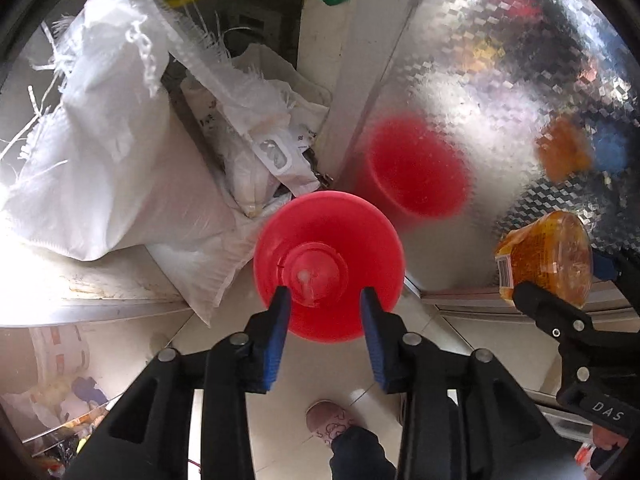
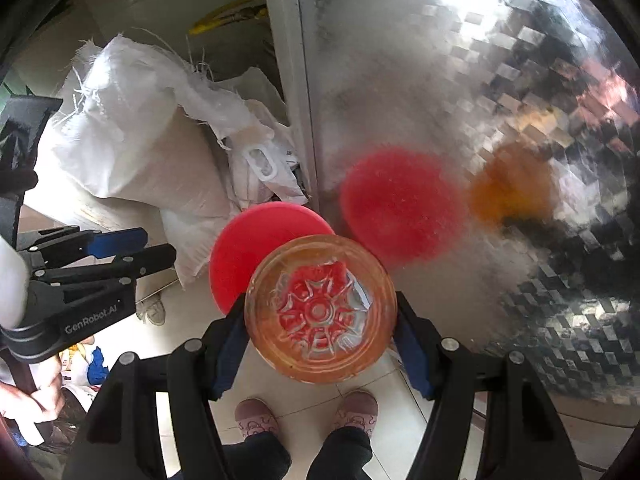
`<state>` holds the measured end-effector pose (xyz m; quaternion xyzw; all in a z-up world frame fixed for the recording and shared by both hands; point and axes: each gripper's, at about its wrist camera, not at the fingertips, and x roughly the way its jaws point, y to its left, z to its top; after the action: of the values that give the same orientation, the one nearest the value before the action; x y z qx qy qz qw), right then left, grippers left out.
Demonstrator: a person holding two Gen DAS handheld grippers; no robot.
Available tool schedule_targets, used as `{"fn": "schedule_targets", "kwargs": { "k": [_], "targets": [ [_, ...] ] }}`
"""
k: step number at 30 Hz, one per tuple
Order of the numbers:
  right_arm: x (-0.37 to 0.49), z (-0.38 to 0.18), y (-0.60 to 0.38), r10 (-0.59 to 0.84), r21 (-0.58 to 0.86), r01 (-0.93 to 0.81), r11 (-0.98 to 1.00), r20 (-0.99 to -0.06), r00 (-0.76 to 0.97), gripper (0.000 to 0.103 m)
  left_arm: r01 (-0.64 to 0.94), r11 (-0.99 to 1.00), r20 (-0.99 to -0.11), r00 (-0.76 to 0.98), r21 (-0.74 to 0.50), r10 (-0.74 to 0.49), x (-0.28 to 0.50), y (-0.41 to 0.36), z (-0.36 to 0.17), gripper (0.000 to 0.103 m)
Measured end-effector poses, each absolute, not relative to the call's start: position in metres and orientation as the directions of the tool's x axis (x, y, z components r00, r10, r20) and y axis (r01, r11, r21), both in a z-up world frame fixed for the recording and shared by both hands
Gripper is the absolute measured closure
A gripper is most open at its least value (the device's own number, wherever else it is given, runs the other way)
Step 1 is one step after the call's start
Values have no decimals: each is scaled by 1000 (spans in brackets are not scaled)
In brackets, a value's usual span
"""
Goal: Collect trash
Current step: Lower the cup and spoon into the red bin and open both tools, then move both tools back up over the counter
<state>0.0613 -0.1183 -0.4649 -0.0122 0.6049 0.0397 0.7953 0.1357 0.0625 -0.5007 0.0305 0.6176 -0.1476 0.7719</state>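
Observation:
My left gripper [image 1: 325,300] is shut on a red plastic cup [image 1: 328,266], its base facing the camera; the cup also shows in the right wrist view [image 2: 256,252]. My right gripper [image 2: 320,320] is shut on a clear orange plastic bottle [image 2: 320,312], seen bottom-on; the bottle also shows in the left wrist view [image 1: 548,260] at the right, held by the right gripper [image 1: 560,284]. Both items are held in the air above a tiled floor, the cup just left of the bottle. The left gripper [image 2: 156,246] shows at the left in the right wrist view.
White woven sacks [image 1: 100,148] with crumpled wrappers [image 1: 272,156] pile at the left. A shiny patterned metal door [image 1: 500,80] at the right reflects the cup and bottle. My feet in pink slippers [image 2: 256,416] stand on the tiles below.

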Motion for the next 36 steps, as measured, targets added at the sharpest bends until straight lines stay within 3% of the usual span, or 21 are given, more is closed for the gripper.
{"fn": "schedule_targets", "kwargs": {
  "k": [7,12,14,17,20,22,24,30,36],
  "targets": [
    [72,-465,-109,90,58,-127,990,-959,269,38,210,968,-963,196,-141,-183,138,78,-492,68],
    [85,-473,-93,101,53,-174,983,-954,282,38,152,980,-964,211,-130,-161,142,96,-498,47],
    [89,-476,-87,99,44,-198,979,-954,282,38,122,984,-966,209,-127,-150,144,103,-502,34],
    [94,-479,-77,100,28,-240,970,-951,293,38,83,989,-965,222,-123,-138,142,114,-504,24],
    [97,-483,-67,94,4,-278,961,-945,312,33,43,990,-965,224,-131,-137,140,123,-509,21],
    [98,-485,-63,95,-6,-297,955,-942,323,18,26,989,-963,226,-144,-146,138,127,-512,18],
    [98,-488,-61,99,-6,-309,951,-941,324,13,9,988,-961,234,-153,-151,135,130,-514,16],
    [97,-483,-52,93,-14,-316,949,-942,321,12,-16,993,-960,259,-115,-107,119,136,-494,16],
    [79,-426,-45,100,-24,-333,943,-931,351,12,-34,990,-953,275,-138,-123,95,144,-437,16]
  ]
}}
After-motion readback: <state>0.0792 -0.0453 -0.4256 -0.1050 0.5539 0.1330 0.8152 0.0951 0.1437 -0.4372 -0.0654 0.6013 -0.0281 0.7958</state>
